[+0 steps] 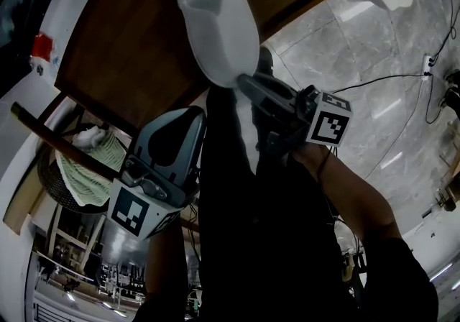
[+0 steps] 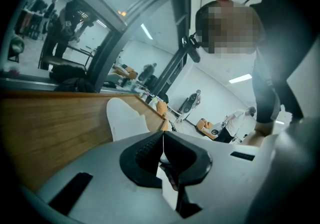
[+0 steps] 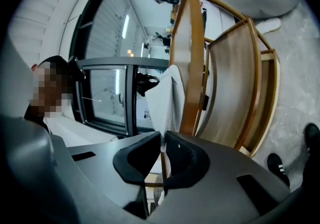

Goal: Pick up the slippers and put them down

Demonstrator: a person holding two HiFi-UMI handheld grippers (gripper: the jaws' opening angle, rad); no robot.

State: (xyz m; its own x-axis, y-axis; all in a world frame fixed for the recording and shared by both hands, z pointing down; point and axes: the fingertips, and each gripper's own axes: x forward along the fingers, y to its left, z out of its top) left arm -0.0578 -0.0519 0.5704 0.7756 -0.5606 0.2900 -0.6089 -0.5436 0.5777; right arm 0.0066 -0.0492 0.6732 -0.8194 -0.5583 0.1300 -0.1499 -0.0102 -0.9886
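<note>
A white slipper (image 1: 212,19) hangs in front of me over the edge of the wooden table (image 1: 129,47). My right gripper (image 1: 244,85) is shut on its lower end. In the right gripper view the slipper (image 3: 167,98) rises straight out of the nearly closed pads (image 3: 182,160). My left gripper (image 1: 198,116) sits lower and to the left, its tips just short of the slipper. In the left gripper view its jaws meet with only a hairline between them, and the slipper (image 2: 125,118) stands just past the tips, to the left.
A wicker basket (image 1: 50,184) holding a green cloth sits under the table at the left. A wooden chair frame (image 3: 235,83) stands close to the right gripper. Marble floor (image 1: 374,47) with cables (image 1: 388,80) lies to the right. My dark shoe (image 3: 277,165) is on the floor.
</note>
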